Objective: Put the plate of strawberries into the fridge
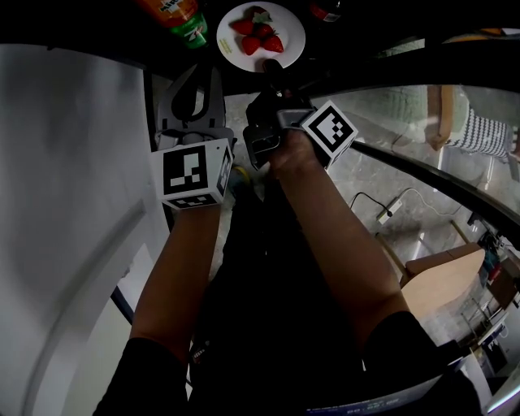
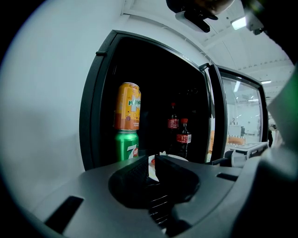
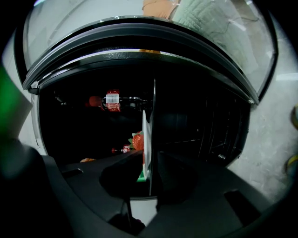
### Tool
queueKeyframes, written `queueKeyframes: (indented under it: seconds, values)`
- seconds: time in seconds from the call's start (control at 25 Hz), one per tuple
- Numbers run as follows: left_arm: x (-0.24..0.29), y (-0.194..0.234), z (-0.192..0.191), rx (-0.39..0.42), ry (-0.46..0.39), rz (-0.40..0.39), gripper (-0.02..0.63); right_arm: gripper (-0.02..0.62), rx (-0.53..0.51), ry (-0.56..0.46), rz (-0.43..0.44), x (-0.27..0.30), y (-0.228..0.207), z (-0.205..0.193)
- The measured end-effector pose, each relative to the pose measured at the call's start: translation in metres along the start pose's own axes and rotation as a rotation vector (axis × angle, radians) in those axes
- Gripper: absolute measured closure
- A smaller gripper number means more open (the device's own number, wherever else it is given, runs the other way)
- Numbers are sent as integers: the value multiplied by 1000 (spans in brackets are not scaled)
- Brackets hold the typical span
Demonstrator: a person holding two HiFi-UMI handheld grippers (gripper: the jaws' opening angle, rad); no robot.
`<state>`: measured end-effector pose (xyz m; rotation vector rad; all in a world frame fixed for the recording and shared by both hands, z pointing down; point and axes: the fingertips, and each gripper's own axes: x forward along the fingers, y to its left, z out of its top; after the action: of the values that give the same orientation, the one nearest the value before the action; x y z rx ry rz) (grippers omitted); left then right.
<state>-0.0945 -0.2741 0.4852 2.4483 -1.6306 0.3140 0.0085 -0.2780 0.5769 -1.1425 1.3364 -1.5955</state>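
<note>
The right gripper (image 3: pixel 150 163) has its jaws closed on the near rim of the plate (image 3: pixel 145 128), which its own camera sees edge-on as a thin white line between the two dark jaws. The strawberries (image 3: pixel 137 139) show red on the left face of that line. In the head view the right gripper (image 1: pixel 272 75) reaches forward from the person's right hand (image 1: pixel 294 150), and the plate (image 1: pixel 286 23) lies flat in front of it, with several strawberries (image 1: pixel 258 34) on it.

The left gripper (image 2: pixel 152 163) holds nothing. Its jaws are drawn together, with only a thin slit between the tips, and a bit of the white plate (image 2: pixel 153 168) shows beyond it. In the head view the left gripper (image 1: pixel 197 81) stays just beside the right one, a little further back.

The plate is already inside the dark opening of the fridge (image 2: pixel 95 93). Whether it rests on a shelf I cannot tell, because the inside is too dark. Just left of it stands a green can (image 2: pixel 127 145) with an orange can (image 2: pixel 127 106) on top. Two cola bottles (image 2: pixel 183 137) stand deeper in. The glass door (image 2: pixel 240 116) is swung open at the right.
</note>
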Motion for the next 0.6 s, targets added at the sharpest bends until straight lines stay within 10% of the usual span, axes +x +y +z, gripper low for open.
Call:
queueKeyframes:
  seconds: [0.4, 0.6]
  values:
    - [-1, 0, -2, 5, 0, -1, 561, 517, -166, 61, 44, -18, 13, -6]
    - [-3, 0, -7, 15, 11, -1, 561, 517, -478, 97, 8, -32, 15, -3]
